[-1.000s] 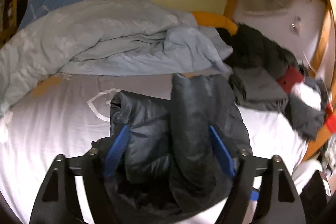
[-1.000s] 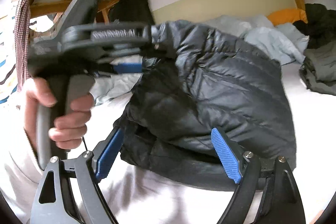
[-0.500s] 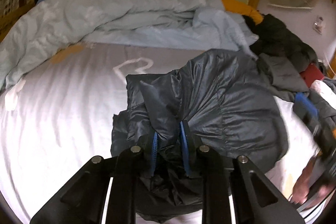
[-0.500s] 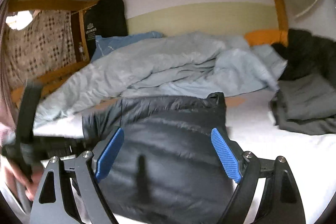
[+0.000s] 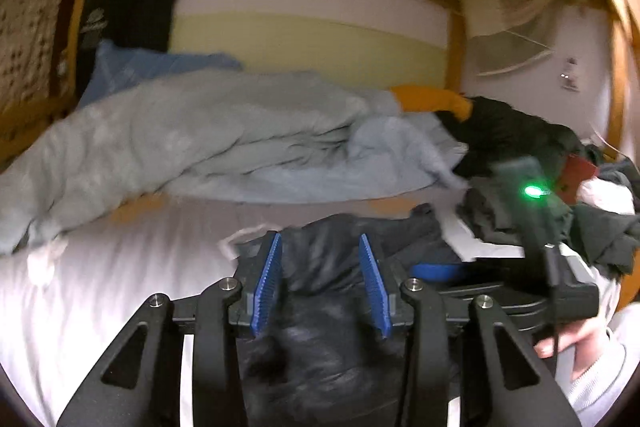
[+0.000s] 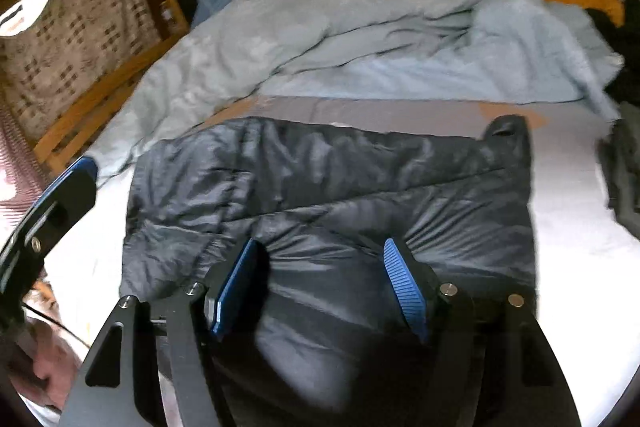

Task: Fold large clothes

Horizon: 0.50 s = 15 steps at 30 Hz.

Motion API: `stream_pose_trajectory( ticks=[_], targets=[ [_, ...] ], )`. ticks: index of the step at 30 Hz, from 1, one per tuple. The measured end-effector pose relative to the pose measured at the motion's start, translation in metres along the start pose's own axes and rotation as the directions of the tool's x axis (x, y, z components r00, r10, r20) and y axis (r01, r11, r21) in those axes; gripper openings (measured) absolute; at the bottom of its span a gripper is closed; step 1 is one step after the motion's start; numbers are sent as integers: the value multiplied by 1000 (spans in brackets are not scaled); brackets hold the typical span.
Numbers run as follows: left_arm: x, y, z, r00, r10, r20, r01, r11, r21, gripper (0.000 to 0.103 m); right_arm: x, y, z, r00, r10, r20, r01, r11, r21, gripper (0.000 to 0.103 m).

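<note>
Left gripper (image 5: 320, 283) reopening, jaws apart; right gripper (image 6: 320, 291) narrowing, unclamped.

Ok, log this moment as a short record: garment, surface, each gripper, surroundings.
garment: dark puffer jacket, lying spread on the bed, partly folded
surface: white bed sheet
left gripper: jaws apart over the jacket, have just been opening, pads not pressing on it
right gripper: jaws have just been closing, jacket fabric bulging between them, pads pushing into it; a firm clamp cannot be told
surroundings: crumpled light blue duvet behind the jacket; pile of dark clothes to the right
</note>
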<state>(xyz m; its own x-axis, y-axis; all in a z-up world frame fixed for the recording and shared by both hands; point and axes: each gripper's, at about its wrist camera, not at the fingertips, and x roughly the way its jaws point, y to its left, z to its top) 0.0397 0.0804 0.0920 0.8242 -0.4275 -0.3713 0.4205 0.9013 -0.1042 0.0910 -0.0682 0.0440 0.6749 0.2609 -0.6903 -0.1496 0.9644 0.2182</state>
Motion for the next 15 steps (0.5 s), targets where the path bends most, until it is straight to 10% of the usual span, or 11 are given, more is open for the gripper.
stream_pose_trajectory(
  ticks=[6, 15],
  targets=[
    [79, 13, -23, 949, 252, -190, -243, 967, 73, 32, -22, -11, -7, 998, -21, 55, 19, 999, 43, 68],
    [115, 66, -63, 897, 118, -427, -221, 954, -201, 37, -30, -22, -18, 982, -190, 22, 191, 981, -47, 68]
  ],
)
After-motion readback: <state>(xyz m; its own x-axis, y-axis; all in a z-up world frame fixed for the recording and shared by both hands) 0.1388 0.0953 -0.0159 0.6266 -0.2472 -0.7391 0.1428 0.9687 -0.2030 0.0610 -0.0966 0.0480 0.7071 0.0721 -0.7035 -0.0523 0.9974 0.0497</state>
